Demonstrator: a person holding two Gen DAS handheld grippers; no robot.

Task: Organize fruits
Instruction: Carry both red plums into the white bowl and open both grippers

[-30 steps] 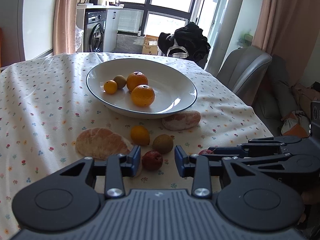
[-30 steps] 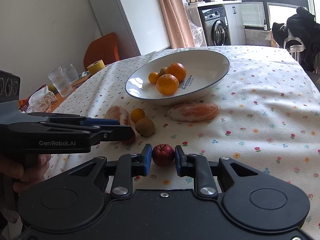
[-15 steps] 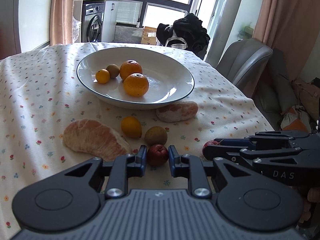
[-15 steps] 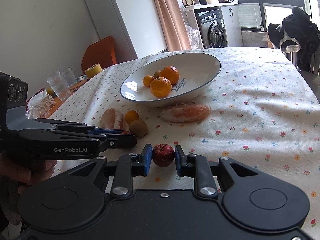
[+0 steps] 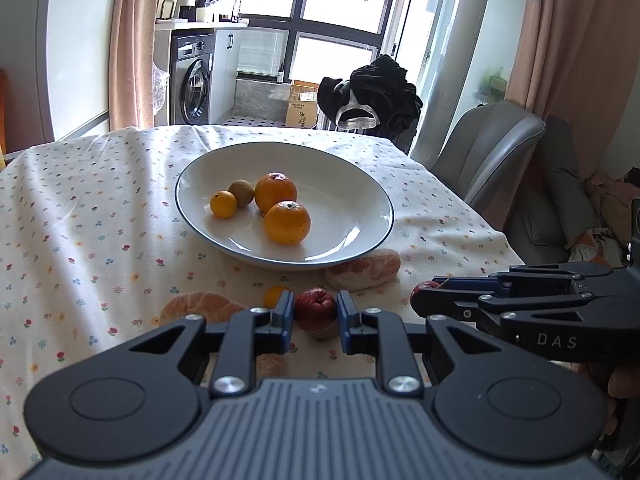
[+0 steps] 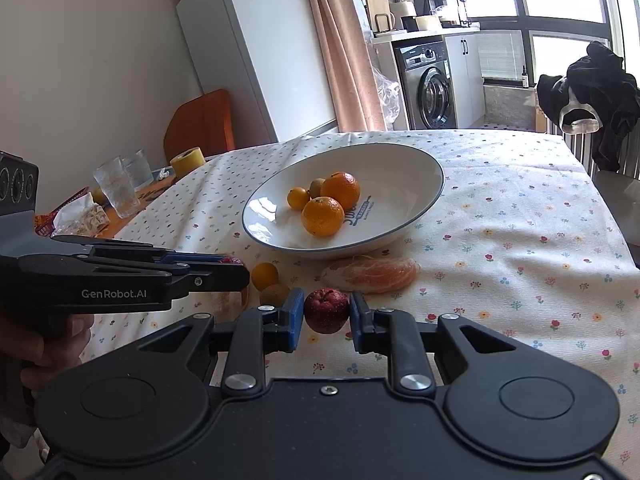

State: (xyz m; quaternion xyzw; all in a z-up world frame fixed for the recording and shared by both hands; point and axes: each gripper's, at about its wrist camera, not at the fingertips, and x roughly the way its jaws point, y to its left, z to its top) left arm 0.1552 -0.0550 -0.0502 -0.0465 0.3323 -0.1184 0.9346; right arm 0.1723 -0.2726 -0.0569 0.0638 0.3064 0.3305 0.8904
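Observation:
A white bowl (image 5: pixel 344 208) (image 6: pixel 400 176) holds two oranges (image 5: pixel 287 222), a small citrus and a kiwi. My left gripper (image 5: pixel 315 313) is shut on a small red apple (image 5: pixel 315 307), held just above the cloth. My right gripper (image 6: pixel 326 314) is shut on a second red apple (image 6: pixel 326 309), also off the table. Each gripper shows from the side in the other's view: the right gripper (image 5: pixel 424 294) and the left gripper (image 6: pixel 234 270). In front of the bowl lie two peeled pomelo segments (image 5: pixel 362 268) (image 5: pixel 200 308), a small orange (image 6: pixel 264 274) and a kiwi (image 6: pixel 274 294).
The table wears a flowered cloth (image 5: pixel 80 240). Drinking glasses (image 6: pixel 116 192) and a yellow tape roll (image 6: pixel 186 160) stand at its far left end. A grey chair (image 5: pixel 488 152) sits past the right edge. A hand (image 6: pixel 44 340) holds the left gripper.
My left gripper closed on its red apple and lifted it. The right gripper, holding its apple throughout, rose too. Both views now look from higher towards the bowl.

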